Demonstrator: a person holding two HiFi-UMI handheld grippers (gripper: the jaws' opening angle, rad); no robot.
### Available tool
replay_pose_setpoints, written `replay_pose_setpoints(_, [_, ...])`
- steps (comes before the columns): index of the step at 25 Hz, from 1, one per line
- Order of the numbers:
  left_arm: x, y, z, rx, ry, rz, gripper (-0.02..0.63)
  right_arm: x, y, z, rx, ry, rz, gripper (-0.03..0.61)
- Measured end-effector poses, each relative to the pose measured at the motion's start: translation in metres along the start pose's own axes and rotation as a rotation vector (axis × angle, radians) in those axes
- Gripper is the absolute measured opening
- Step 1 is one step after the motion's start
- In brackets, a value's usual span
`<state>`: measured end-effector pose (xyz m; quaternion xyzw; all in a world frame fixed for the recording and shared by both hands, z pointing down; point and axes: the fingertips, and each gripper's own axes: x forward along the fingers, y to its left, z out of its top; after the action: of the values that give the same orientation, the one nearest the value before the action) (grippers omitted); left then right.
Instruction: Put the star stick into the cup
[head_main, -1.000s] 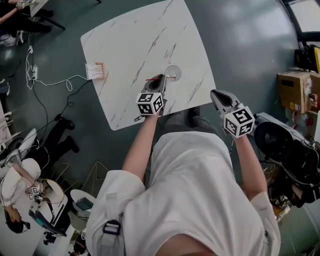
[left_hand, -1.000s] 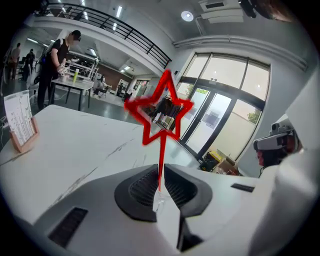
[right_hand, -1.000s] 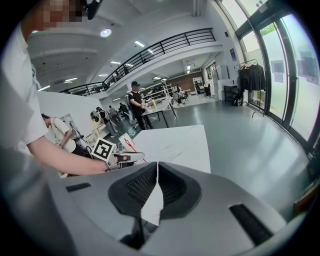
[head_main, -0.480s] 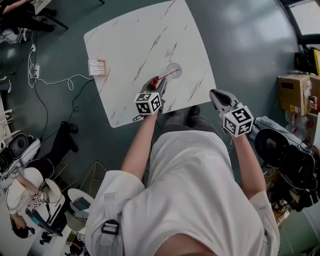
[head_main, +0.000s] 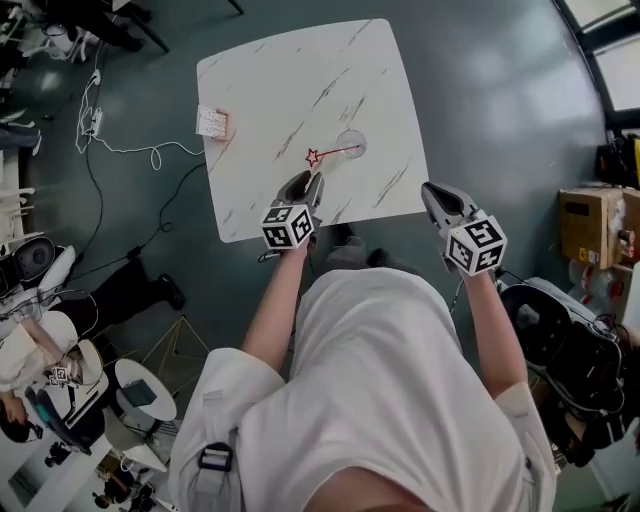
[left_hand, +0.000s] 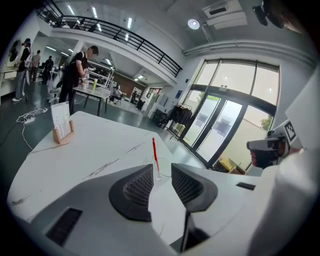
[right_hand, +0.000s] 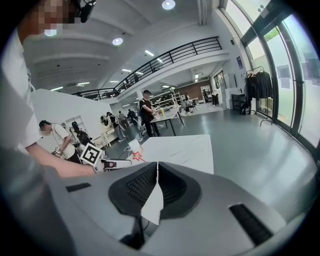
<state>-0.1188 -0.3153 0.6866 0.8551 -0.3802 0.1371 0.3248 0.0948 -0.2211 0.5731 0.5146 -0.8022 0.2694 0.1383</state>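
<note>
The red star stick (head_main: 330, 152) leans in the clear cup (head_main: 351, 144) on the white marble table (head_main: 280, 90), its star end out to the left. In the left gripper view the stick (left_hand: 155, 154) rises from the cup (left_hand: 158, 175) just beyond the jaws. My left gripper (head_main: 301, 186) sits back near the table's front edge, apart from the stick; its jaws are closing with nothing between them. My right gripper (head_main: 436, 200) hangs off the table's front right corner, shut and empty. From the right gripper view (right_hand: 157, 170) the star (right_hand: 136, 156) shows far left.
A small card in a wooden stand (head_main: 212, 123) sits at the table's left edge, also in the left gripper view (left_hand: 62, 125). Cables (head_main: 125, 150) trail on the floor to the left. A cardboard box (head_main: 588, 215) and dark gear stand at the right.
The left gripper let go of the star stick and drew back toward the table's front edge. The stick stays leaning in the cup. The right gripper hardly moved.
</note>
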Motion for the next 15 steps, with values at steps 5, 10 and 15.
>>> replay_pose_setpoints(5, [-0.039,-0.027,0.005,-0.011,-0.070,0.035,0.053,-0.023,0.011,0.001,-0.037,-0.018,0.045,0.026])
replay_pose_setpoints(10, [-0.074,-0.051,0.005,-0.018,-0.128,0.053,0.020,-0.046,0.018,-0.005,-0.043,-0.045,0.080,0.028])
replay_pose_setpoints(15, [-0.116,-0.083,-0.002,-0.022,-0.166,0.036,0.014,-0.077,0.025,-0.012,-0.047,-0.077,0.102,0.027])
